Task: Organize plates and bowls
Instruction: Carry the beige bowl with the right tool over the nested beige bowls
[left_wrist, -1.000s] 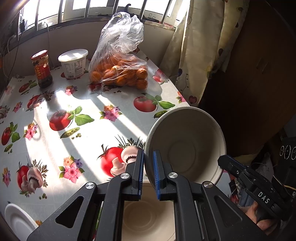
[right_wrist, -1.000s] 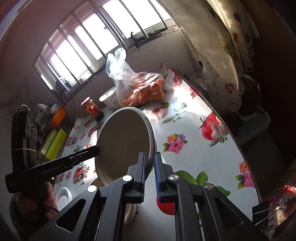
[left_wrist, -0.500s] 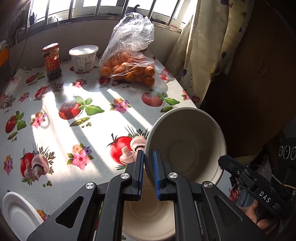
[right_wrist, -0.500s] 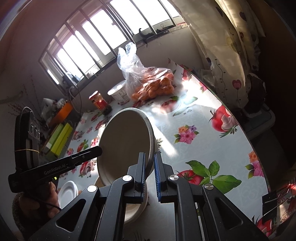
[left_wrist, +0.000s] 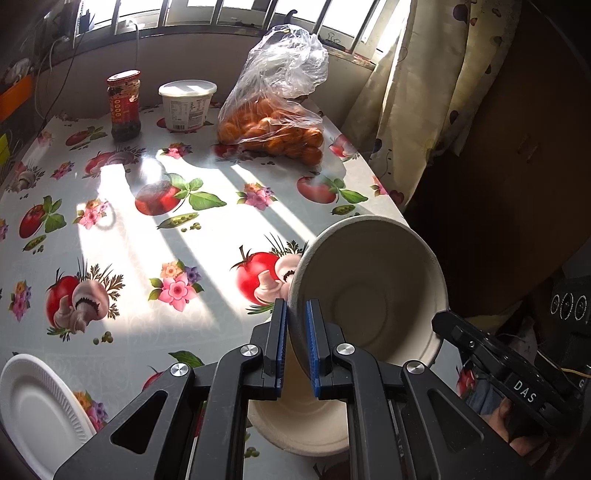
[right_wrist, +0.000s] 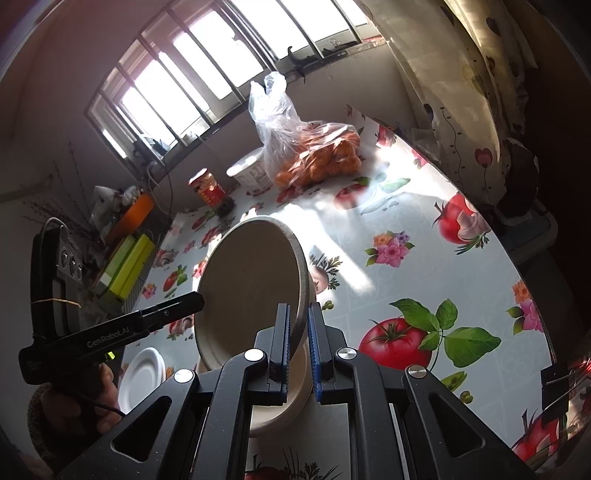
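Beige moulded-fibre, the round tilted bowl (left_wrist: 373, 295) hangs between both tools: the left gripper (left_wrist: 296, 347) pinches its near-left rim, and the right gripper (right_wrist: 298, 347) pinches the opposite rim, so each camera sees the bowl leaning away from its own fingers, mouth turned toward the left gripper's camera and base toward the right one's. Directly beneath it, on the table (left_wrist: 207, 325), sits a second beige fibre bowl (left_wrist: 303, 421), upright and mouth up. That is the relation that matters: the resting bowl lies straight below the held one, so nesting seems to call for levelling the tilt and lowering. Neither hand looks nearer; they share the load.

Off to the left rests a white foam plate (left_wrist: 37, 406), well apart from the bowls. Farther on, sun stripes cross the glossy tomato-and-flower oilcloth. At the back stand a red-labelled glass jar (left_wrist: 123, 105), a white lidded tub (left_wrist: 187, 104) and a clear plastic bag of oranges (left_wrist: 275, 122), under a barred window with a patterned curtain (left_wrist: 424, 92).
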